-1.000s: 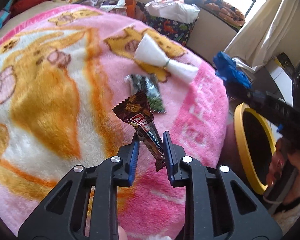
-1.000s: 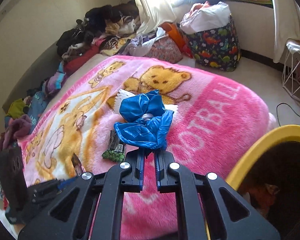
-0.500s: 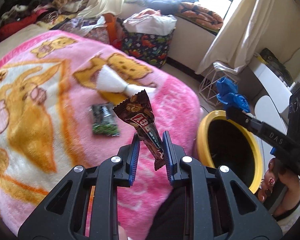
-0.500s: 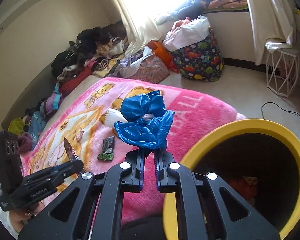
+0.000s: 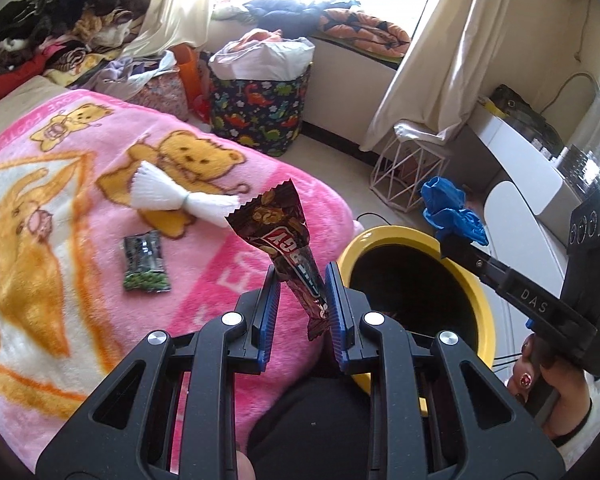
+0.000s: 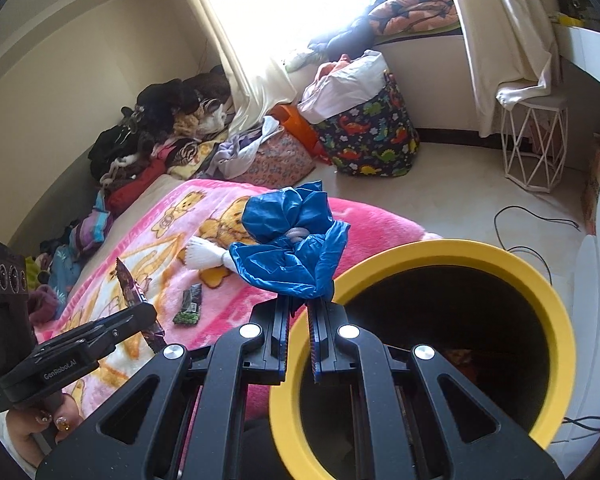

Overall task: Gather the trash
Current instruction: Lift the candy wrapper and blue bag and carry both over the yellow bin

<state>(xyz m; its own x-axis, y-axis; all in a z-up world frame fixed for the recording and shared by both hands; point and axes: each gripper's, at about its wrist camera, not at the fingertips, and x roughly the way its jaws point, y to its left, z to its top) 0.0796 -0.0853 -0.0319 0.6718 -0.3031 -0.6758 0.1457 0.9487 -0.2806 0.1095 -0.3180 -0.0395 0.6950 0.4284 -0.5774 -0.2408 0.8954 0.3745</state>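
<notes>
My left gripper (image 5: 300, 300) is shut on a brown candy wrapper (image 5: 278, 232), held upright above the pink blanket's edge, just left of the yellow bin (image 5: 482, 316). My right gripper (image 6: 299, 318) is shut on a crumpled blue plastic bag (image 6: 290, 244), held over the near left rim of the yellow bin (image 6: 556, 312). The blue bag (image 5: 450, 210) also shows in the left wrist view over the bin's far rim. A green-and-black snack packet (image 5: 146, 260) and a white tied tissue bundle (image 5: 172, 196) lie on the blanket.
The pink bear blanket (image 5: 60, 240) covers the bed. A dinosaur-print basket (image 5: 260, 104) stands on the floor beyond it, with a white wire stool (image 5: 410, 172) to the right. Clothes pile (image 6: 160, 132) along the wall. A cable (image 6: 532, 232) lies on the floor.
Both grippers have swung right, away from the blanket toward the yellow bin, each still holding its piece of trash. The bin now fills much more of the right wrist view.
</notes>
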